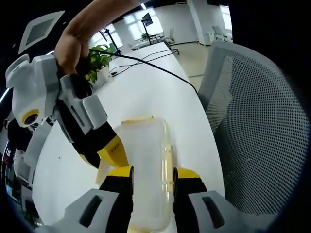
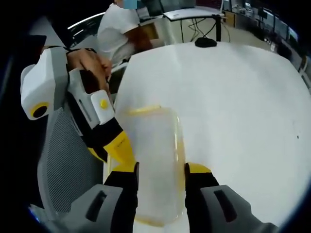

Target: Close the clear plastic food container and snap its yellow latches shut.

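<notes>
Our left gripper (image 1: 152, 182) has its two jaws on both sides of the clear plastic food container (image 1: 145, 165), squeezing it. Our right gripper (image 2: 161, 179) squeezes the same box from the other end. We see each gripper come in from the left in the other's view. We see the box sitting on the white table (image 2: 233, 97), lid on, beside a grey mesh chair (image 1: 252, 121).

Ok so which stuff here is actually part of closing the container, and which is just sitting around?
Part of the job:
- clear plastic container
- its yellow latches
- left gripper
- right gripper

Just around:
- white table
- mesh chair
- potted plant
- black cable
</notes>
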